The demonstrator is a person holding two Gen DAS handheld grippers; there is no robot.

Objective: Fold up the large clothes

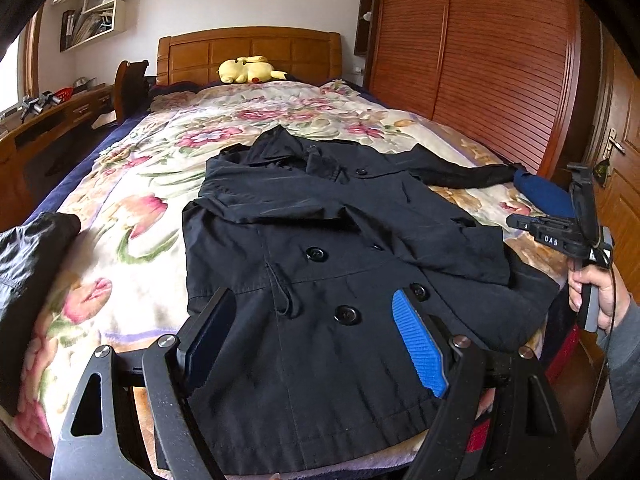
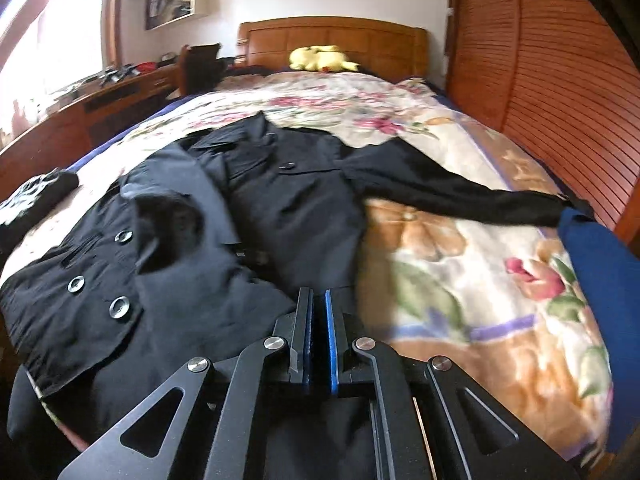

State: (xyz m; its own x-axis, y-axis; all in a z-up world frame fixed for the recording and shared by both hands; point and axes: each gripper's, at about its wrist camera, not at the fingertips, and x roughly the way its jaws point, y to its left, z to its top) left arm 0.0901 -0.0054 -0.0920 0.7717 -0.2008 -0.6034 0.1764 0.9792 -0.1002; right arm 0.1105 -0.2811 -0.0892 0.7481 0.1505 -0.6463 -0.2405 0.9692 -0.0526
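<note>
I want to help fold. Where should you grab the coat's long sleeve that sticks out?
Probably at the cuff end of the coat's outstretched sleeve, coming from the wardrobe side of the bed. It lies flat and straight, away from the body, so its end lifts freely.

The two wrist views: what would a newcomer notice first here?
A dark double-breasted coat lies spread on the floral bedspread, one sleeve stretched toward the wooden wardrobe. A yellow plush toy rests by the headboard.
</note>
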